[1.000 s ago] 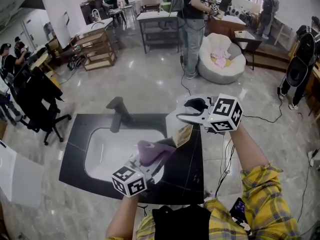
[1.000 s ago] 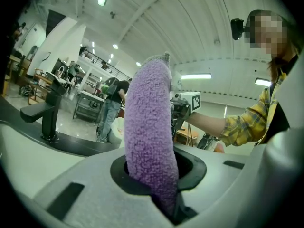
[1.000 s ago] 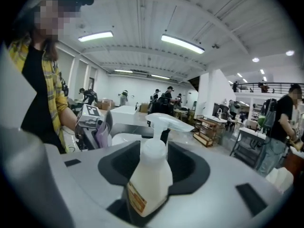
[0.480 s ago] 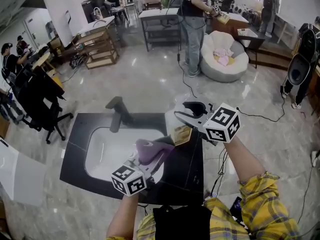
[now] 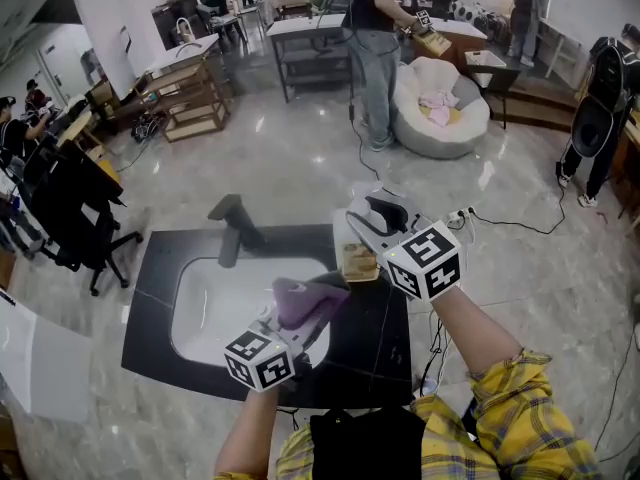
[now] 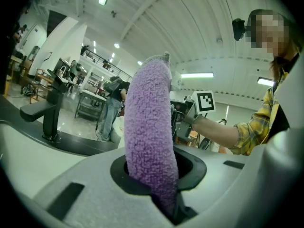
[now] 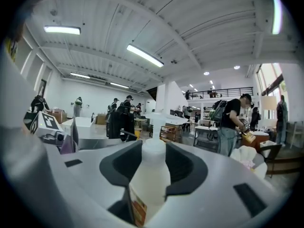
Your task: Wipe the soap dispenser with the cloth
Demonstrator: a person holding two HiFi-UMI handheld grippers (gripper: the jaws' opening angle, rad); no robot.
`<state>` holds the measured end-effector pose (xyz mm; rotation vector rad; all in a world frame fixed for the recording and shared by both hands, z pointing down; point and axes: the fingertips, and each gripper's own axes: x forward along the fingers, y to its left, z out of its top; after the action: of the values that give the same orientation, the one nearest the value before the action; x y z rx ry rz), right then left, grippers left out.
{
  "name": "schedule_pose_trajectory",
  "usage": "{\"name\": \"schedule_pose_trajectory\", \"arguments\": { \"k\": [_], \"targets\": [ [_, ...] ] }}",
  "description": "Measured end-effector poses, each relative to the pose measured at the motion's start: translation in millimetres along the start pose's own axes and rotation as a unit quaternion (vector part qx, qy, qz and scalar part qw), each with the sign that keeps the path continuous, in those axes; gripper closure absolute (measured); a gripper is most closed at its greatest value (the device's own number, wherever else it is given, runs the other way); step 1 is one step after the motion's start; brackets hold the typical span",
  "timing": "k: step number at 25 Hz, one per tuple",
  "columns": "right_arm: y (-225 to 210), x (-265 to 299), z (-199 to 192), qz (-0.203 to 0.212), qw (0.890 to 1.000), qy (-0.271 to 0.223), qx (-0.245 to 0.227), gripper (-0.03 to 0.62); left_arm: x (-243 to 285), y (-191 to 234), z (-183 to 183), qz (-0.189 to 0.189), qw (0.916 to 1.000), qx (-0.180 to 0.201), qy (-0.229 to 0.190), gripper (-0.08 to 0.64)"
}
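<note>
Got the left gripper [image 5: 303, 318] clamped on the cloth [image 5: 300, 300], purple and fuzzy. Looking along those jaws: standing up between them as a thick roll, pinched at the bottom. Holding it over the front right part of the white basin [image 5: 205, 313].

Got the right gripper [image 5: 360, 246] gripping the soap dispenser [image 5: 358, 265]. Have just been closing those jaws, with the bottle between them and both pads pressed on its sides. Looking along them: whitish bottle, upright, white pump top [image 7: 154, 148], amber label [image 7: 137, 210] low on its left side. From the head camera, placing it over the back right part of the black counter [image 5: 385, 353], just right of the basin rim. Can't tell whether resting on the counter or lifted clear.

Reading the cloth's right edge as just beside the dispenser, down and left of it. Can't confirm contact from any view.

Also seeing a black faucet [image 5: 232, 226] at the back of the basin, left of both grippers, and a yellow plaid sleeve [image 5: 505, 413] on the right arm.

Beyond the counter: glossy grey floor [image 5: 290, 168], a person in a dark top and jeans [image 5: 378, 43] by a table [image 5: 305, 26], a white beanbag [image 5: 440, 108] just right of that person in the picture, a black office chair [image 5: 70, 203] far left.
</note>
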<state>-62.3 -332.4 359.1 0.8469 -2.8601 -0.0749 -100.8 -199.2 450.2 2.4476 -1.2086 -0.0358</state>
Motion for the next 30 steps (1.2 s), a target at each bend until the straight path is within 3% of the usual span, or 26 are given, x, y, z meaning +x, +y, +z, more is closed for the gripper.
{"name": "schedule_pose_trajectory", "arguments": {
  "k": [18, 20, 30],
  "targets": [
    [3, 2, -1, -0.013, 1.000, 0.002, 0.000, 0.448, -5, 6, -2, -0.023, 0.9997, -0.006, 0.005, 0.503],
    [8, -2, 0, 0.001, 1.000, 0.003, -0.003, 0.402, -6, 7, 0, -0.023, 0.9997, -0.007, 0.003, 0.503],
    [-3, -60, -13, -0.035, 0.998, -0.011, 0.058, 0.385, -10, 2, 14, -0.019, 0.9997, -0.004, -0.015, 0.503]
  ]
}}
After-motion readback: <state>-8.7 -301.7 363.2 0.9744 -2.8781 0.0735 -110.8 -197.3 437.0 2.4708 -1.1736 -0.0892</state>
